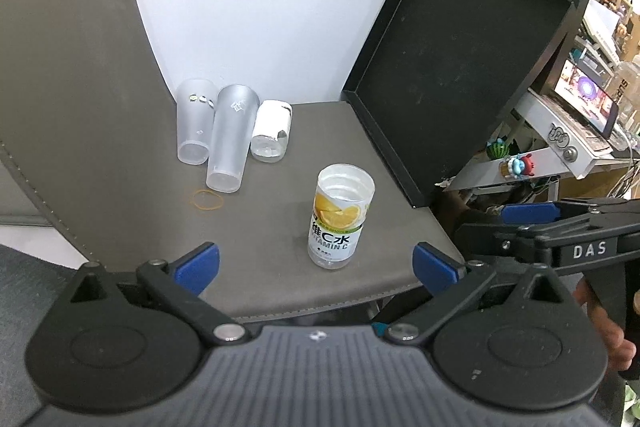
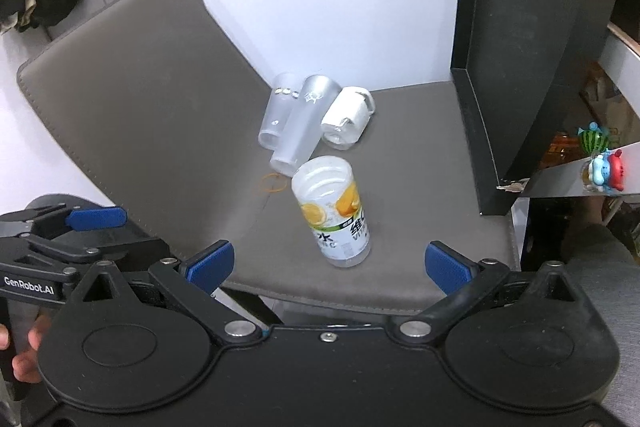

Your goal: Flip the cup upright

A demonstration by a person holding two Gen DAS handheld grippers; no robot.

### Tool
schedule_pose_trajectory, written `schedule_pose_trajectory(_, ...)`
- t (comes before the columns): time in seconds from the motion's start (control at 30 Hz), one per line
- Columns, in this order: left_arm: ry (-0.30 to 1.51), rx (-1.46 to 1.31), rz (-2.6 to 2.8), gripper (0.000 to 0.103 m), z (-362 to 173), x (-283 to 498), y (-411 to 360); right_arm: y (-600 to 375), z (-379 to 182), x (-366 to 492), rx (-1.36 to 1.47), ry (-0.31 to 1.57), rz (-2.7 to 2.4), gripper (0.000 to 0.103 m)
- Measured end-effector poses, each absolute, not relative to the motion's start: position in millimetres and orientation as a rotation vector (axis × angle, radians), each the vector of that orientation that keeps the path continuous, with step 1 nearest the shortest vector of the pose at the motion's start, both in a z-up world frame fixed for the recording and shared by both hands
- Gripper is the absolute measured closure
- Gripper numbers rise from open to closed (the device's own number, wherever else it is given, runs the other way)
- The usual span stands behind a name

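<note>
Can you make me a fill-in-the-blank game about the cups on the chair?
1. The cup with the lemon picture stands alone, in ____ of the other three cups.
2. The rubber band lying on the chair seat is ____ in colour.
3. Both the left gripper and the right gripper are ____, holding nothing.
4. Propped against the wall is a ____ tray.

Missing words: front, yellow, open, black

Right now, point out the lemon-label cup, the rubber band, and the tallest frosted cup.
lemon-label cup (image 1: 338, 223): left wrist view, on its printed label.
rubber band (image 1: 208, 200): left wrist view, on the loop's front edge.
tallest frosted cup (image 2: 298, 131): right wrist view, mid-wall.
</note>
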State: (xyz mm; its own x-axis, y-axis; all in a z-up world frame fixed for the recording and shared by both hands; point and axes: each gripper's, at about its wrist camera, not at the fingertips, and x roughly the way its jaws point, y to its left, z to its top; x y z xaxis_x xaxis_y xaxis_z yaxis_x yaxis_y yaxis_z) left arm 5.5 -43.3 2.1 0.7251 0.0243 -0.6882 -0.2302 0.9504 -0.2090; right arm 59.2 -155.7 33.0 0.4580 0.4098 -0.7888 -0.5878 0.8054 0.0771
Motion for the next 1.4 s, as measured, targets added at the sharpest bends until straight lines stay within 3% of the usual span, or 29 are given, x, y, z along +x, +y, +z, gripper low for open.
schedule_pose_trajectory(1.4, 0.769, -0.293, 0.133, 0.001, -2.0, -4.4, -46.3, -160.0, 30.3, 51.5, -0.213, 0.937, 0.612, 0.000)
